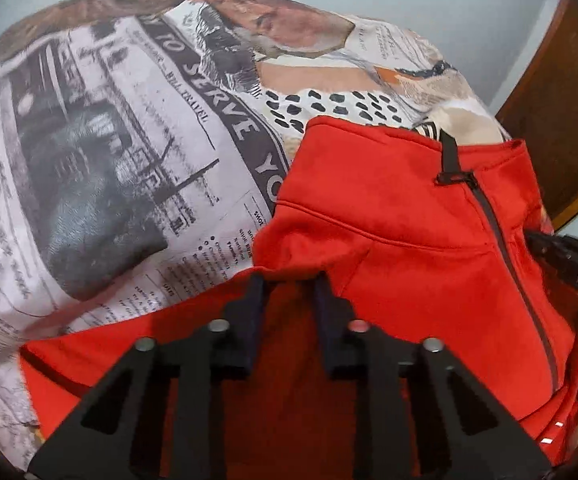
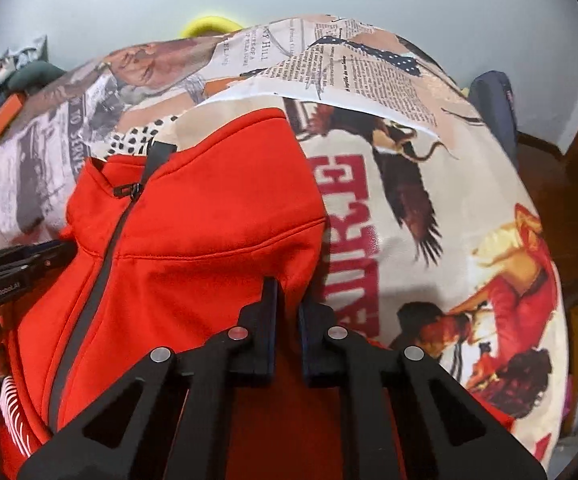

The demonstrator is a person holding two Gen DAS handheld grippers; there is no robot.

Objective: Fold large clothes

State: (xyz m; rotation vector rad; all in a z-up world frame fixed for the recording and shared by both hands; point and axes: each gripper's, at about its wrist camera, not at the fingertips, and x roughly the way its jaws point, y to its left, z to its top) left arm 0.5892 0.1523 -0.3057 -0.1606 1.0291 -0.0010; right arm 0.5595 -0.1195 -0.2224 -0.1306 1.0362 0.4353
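1. The bed (image 1: 101,152), covered by a sheet printed with newspaper pages and poster pictures, filled most of both views and carried everything else.
2. The red jacket (image 1: 389,216) lay on that sheet, front up and collar away from the cameras, with its dark zipper (image 1: 505,248) closed along the middle. It was not yet folded in half, though each shoulder edge looked bunched where a tool met it.
3. The left tool (image 1: 291,286) sat at the jacket's left shoulder, near where the sleeve seam meets the body. Its jaws were drawn close with a ridge of red cloth between them, so it appeared to be clenched on the jacket.
4. The right tool (image 2: 289,294) sat at the opposite shoulder edge, next to the red lettering on the sheet. Its jaws were all but together, and the cloth seemed pinched in the narrow gap, so it too looked clamped on the jacket.
5. The step in hand appeared to be the double grasp at the shoulders that begins a fold.
6. The next move would likely call for lifting both shoulders together, keeping the cloth taut between the tools, and carrying the top edge toward the hem without letting either pinch slip.
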